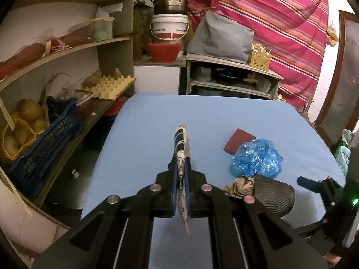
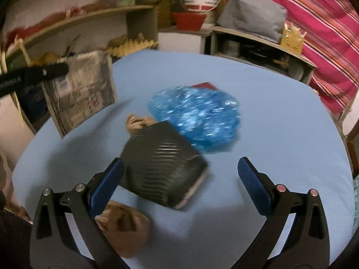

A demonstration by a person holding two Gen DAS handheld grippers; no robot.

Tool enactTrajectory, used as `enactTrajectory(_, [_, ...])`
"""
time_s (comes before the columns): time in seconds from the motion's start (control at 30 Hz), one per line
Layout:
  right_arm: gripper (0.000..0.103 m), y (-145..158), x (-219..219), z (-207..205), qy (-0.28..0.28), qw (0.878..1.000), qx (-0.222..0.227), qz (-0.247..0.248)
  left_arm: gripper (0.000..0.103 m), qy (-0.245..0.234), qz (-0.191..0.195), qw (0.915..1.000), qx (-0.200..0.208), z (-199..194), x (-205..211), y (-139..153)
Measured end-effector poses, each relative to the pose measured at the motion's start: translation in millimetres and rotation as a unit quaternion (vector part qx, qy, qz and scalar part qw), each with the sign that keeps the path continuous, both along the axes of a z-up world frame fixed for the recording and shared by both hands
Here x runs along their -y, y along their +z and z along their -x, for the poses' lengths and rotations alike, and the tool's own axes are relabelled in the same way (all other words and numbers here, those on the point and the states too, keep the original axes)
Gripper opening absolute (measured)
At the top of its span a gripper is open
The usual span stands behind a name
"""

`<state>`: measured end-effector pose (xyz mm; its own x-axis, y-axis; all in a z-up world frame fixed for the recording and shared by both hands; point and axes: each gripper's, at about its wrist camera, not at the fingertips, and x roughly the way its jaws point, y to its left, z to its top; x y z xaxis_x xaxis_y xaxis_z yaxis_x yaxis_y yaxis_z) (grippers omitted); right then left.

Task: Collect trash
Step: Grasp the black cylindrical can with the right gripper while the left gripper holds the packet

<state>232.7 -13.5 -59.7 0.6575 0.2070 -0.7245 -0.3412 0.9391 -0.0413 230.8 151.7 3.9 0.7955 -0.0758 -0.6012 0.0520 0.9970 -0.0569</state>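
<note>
Left tongs (image 1: pixel 181 174) clamped on a folded newspaper (image 1: pixel 182 154), held edge-on above the blue tabletop (image 1: pixel 145 123); from the right wrist view the same newspaper (image 2: pixel 83 92) shows its broad printed face at far left. Right tongs (image 2: pixel 180 172) apart, holding nothing, hovering over a black ribbed container (image 2: pixel 161 163) lying on its side near the middle of the tabletop (image 2: pixel 280 134).

Remaining trash: a crumpled blue plastic bag (image 2: pixel 195 116) just beyond the container and apparently touching it; a crumpled brown paper (image 2: pixel 136 121) at the container's far-left corner; a second brown wad (image 2: pixel 123 224) near the left finger; a dark red card (image 1: pixel 239 143) partly under the bag.

Handling, as judged: the newspaper is light and limp, and its free end droops past the pads, so a grip near the fold seems safest. The bag is soft, springy and slippery; a deep pinch into a bunched fold would likely hold. The paper wads crush easily and suit a grip across the middle. The container looks stiff; its rim offers a hold.

Motion blur softens the right view. The card is mostly hidden there, and the container's contents cannot be seen.
</note>
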Motion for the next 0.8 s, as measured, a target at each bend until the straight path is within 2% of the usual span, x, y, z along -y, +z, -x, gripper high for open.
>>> enactTrajectory(0.13, [0.099,-11.6,-12.9,-3.7,0.004,1.0,-0.012,0.017,0.006,0.006,0.004,1.0,-0.003,0.5,-6.4,-2.3])
enactTrajectory(0.3, [0.097,-11.3,-11.6,-2.0,0.005,0.999,0.009,0.035,0.006,0.012,0.006,0.9999,-0.009,-1.5,-9.7,-5.9])
enactTrajectory(0.37, [0.087,-10.0,-10.8,-1.3,0.012,0.999,0.007,0.034,0.006,0.012,0.003,0.9999,-0.011,-2.4,-7.2,-6.8])
enactTrajectory(0.6, [0.067,5.9,2.9,4.7,0.019,1.0,0.016,0.015,0.006,0.011,-0.002,0.9999,-0.012,0.6,3.8,-5.0])
enactTrajectory(0.7, [0.069,4.3,8.9,1.8,0.019,1.0,-0.002,0.015,0.006,0.01,-0.001,0.9998,-0.016,0.7,7.6,-5.5])
enactTrajectory(0.8, [0.084,-3.1,15.0,-0.2,0.012,1.0,-0.019,0.013,0.006,0.008,-0.007,0.9998,-0.018,1.3,14.6,-6.3])
